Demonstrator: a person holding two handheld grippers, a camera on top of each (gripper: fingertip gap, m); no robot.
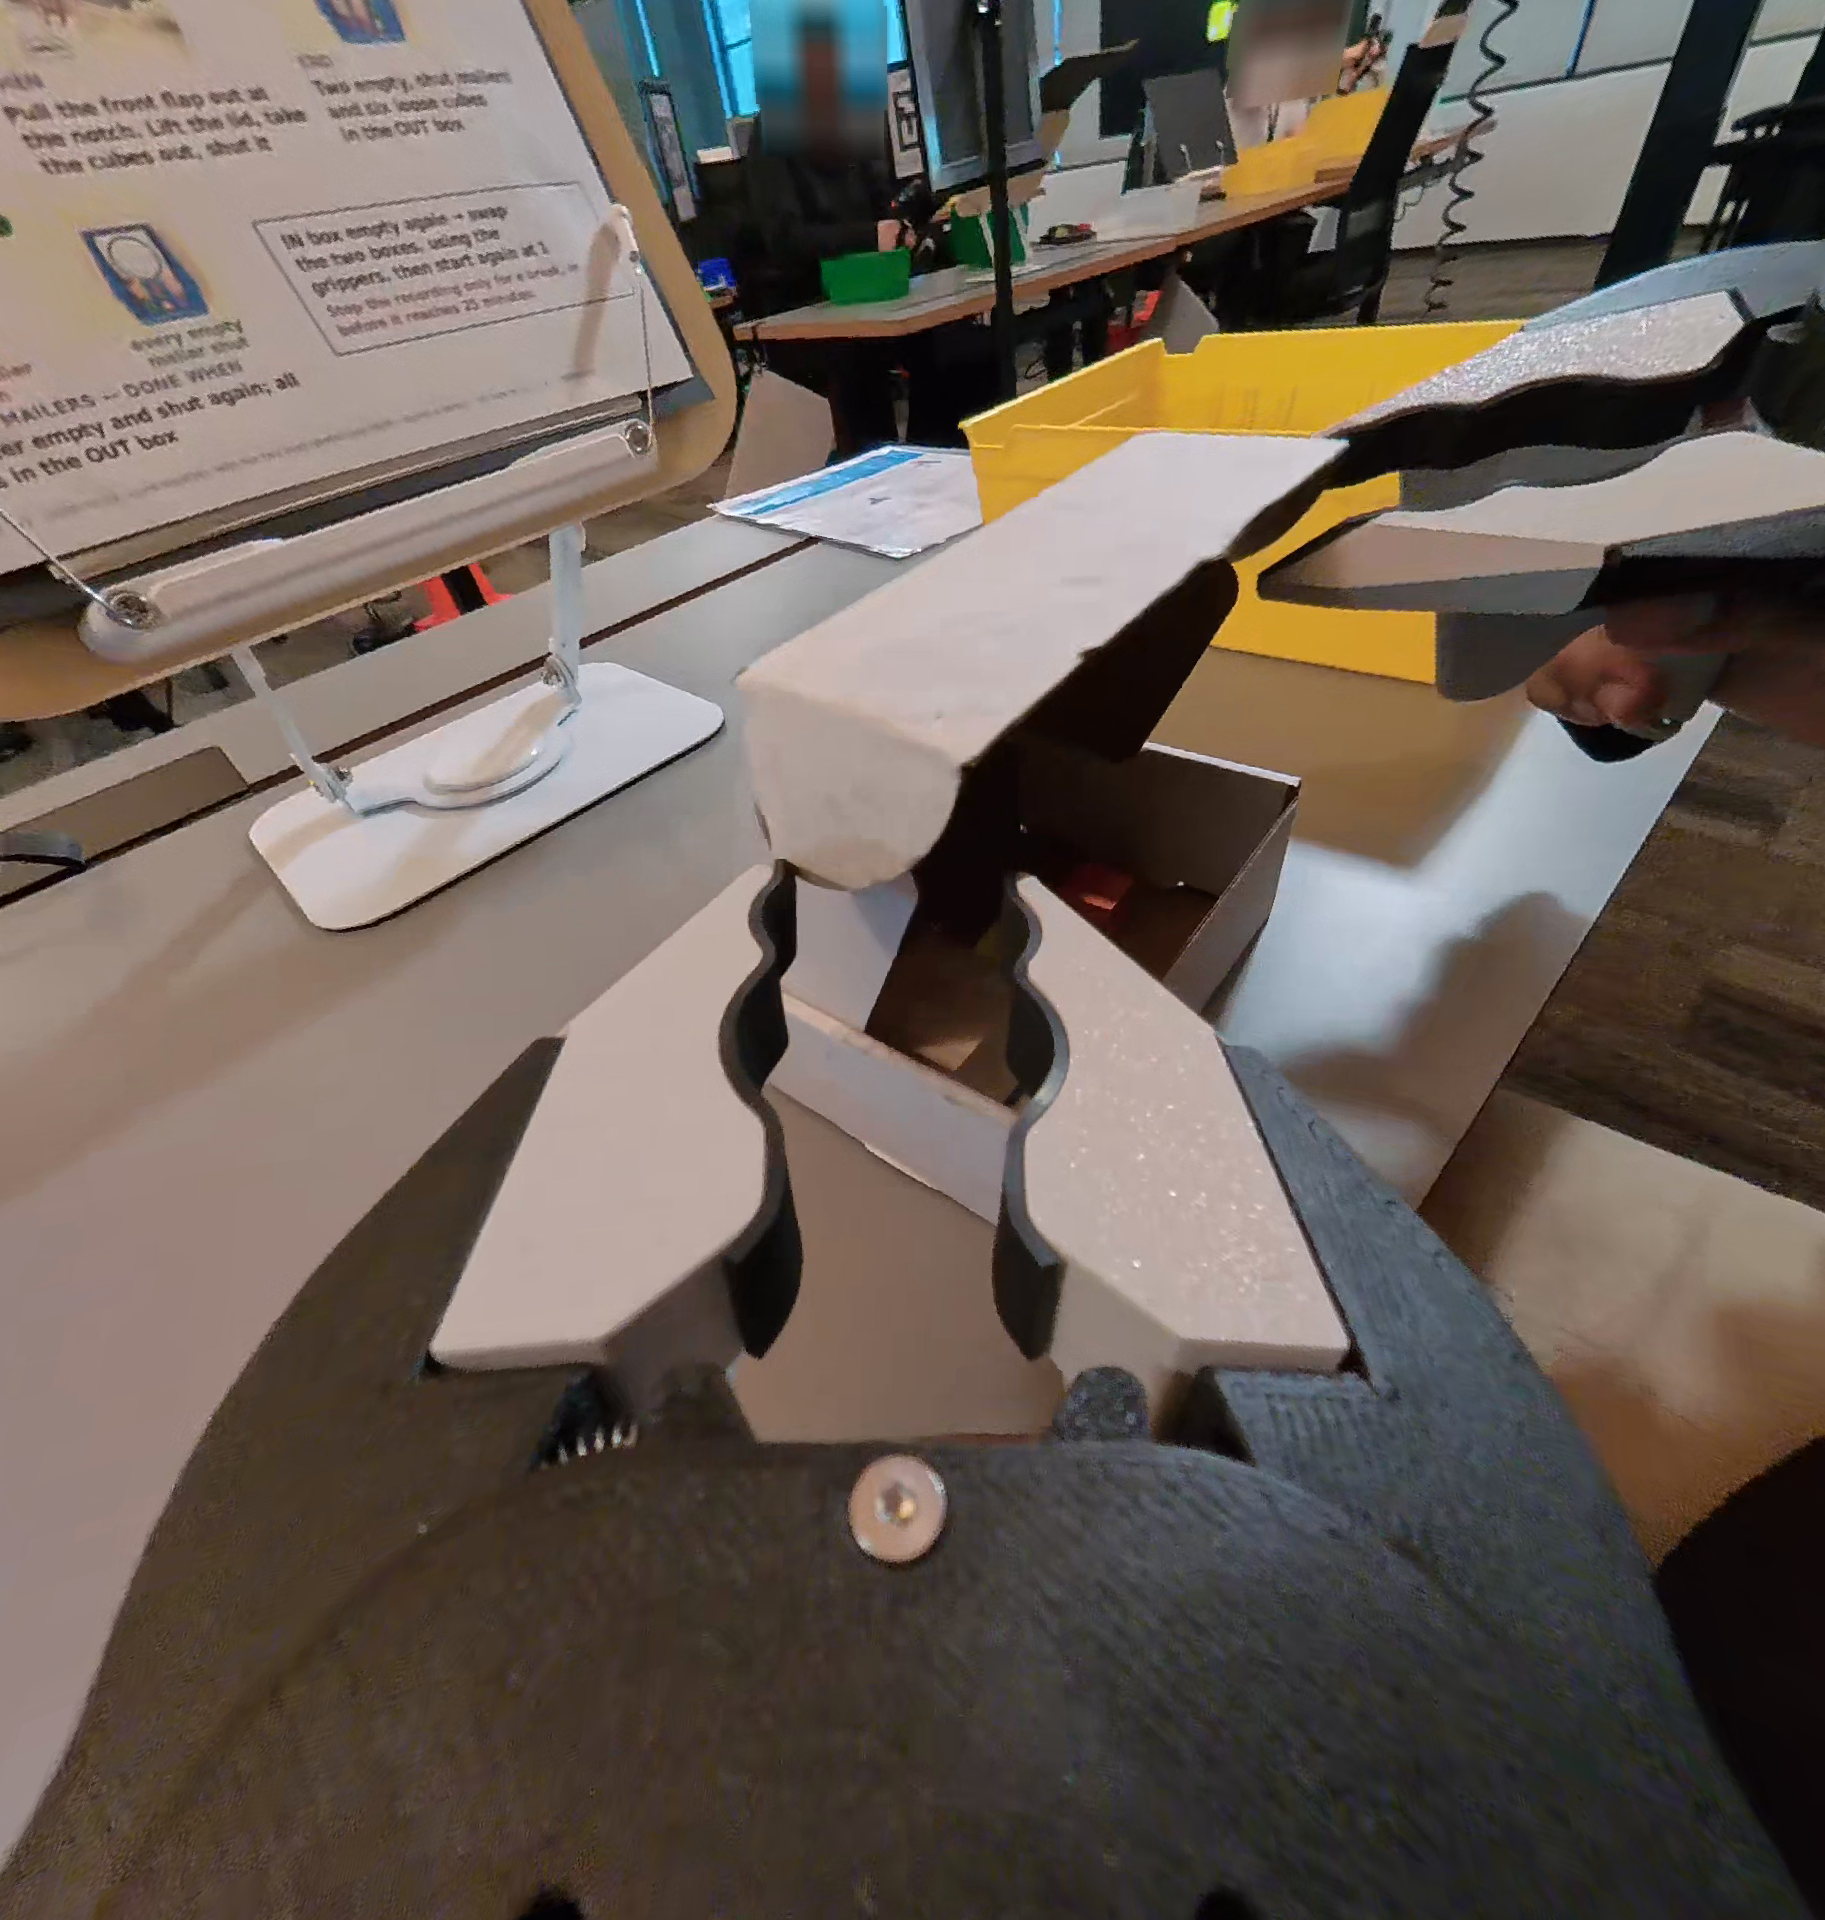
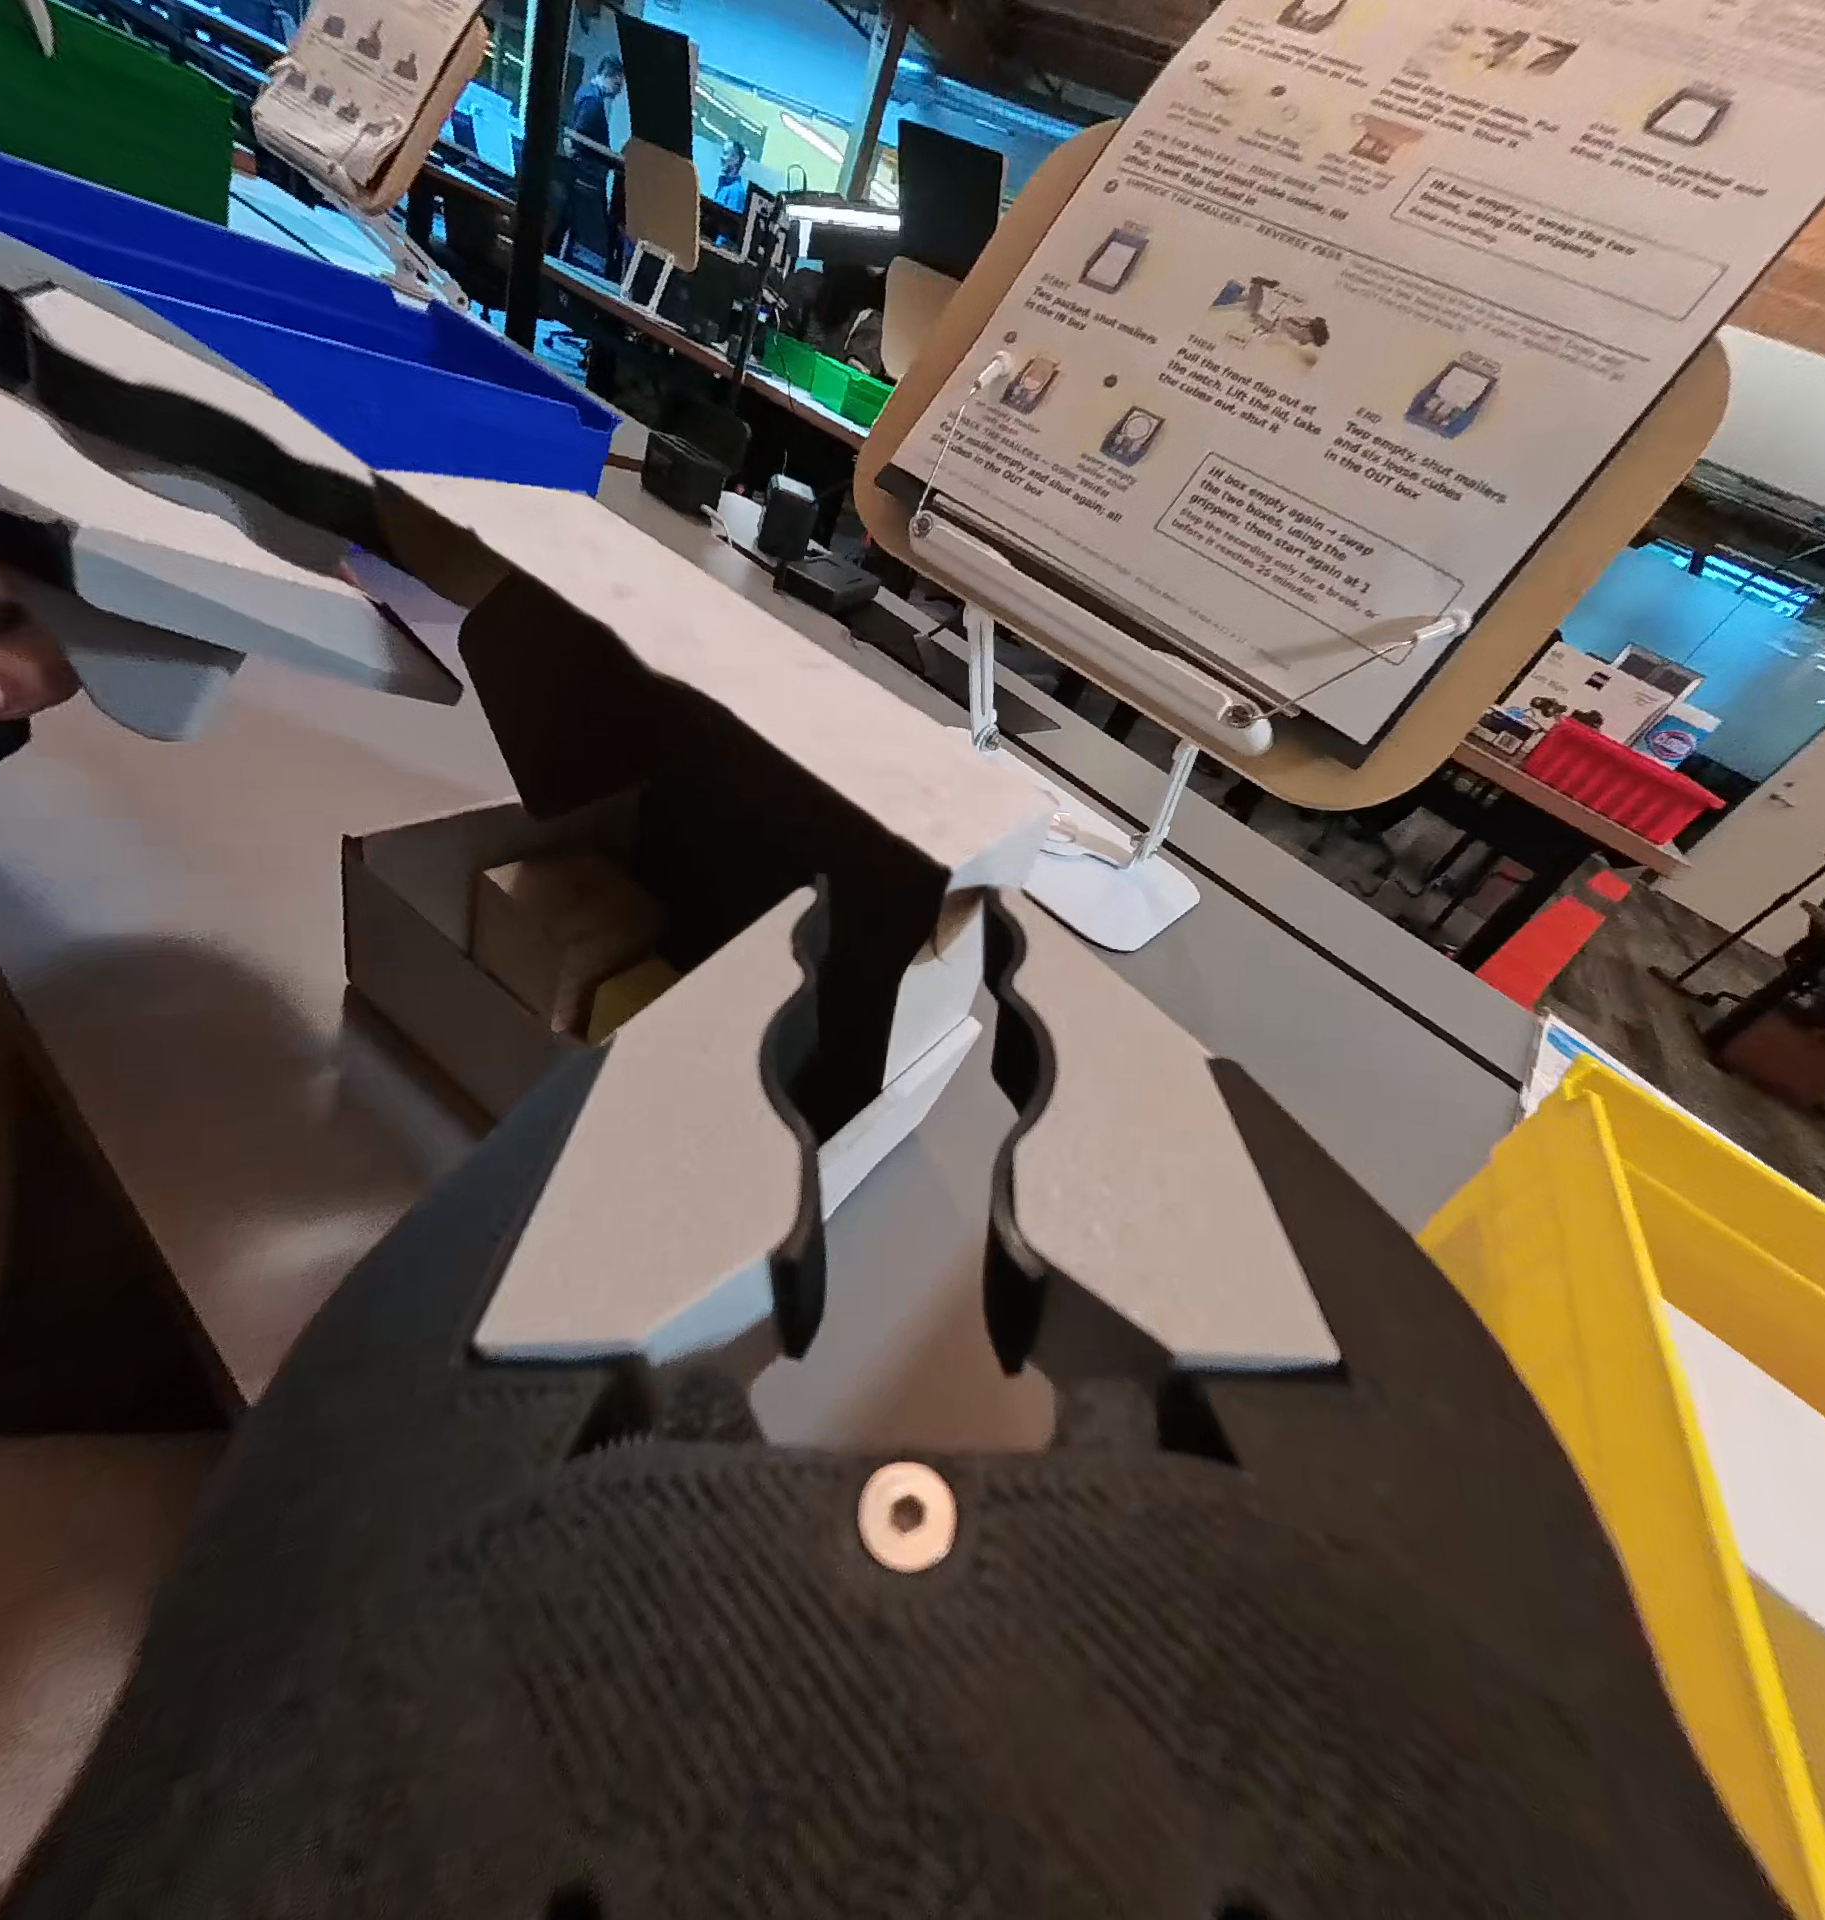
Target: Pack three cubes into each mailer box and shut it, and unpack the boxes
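Nearest the left wrist camera, the left claw (image 1: 897, 935) stands apart, straddling one end of the raised lid (image 1: 991, 623) of a mailer box (image 2: 409, 935) that sits on the desk (image 1: 264, 1143) toward its edge by the yellow bin (image 2: 1614, 1299). At the lid's other end the right claw (image 2: 903, 925) is likewise apart, with the dark side flap (image 2: 856, 987) hanging between its fingers; whether any pad presses the cardboard cannot be told. Inside the tray a reddish cube (image 1: 1095, 894), a tan cube (image 2: 565, 925) and a yellow cube (image 2: 627, 997) show in part, so the box looks packed. With the lid half up, the step is probably either closing it or lifting it to unpack, and the views do not settle which. Closing would call for folding the side flaps inward and easing the front flap down into the tray; unpacking would call for swinging the lid fully back. The tray's near wall is hidden behind the claws. Beyond, an instruction sheet on a stand (image 1: 316, 312) and a blue bin (image 2: 368, 353) stand at the far side.
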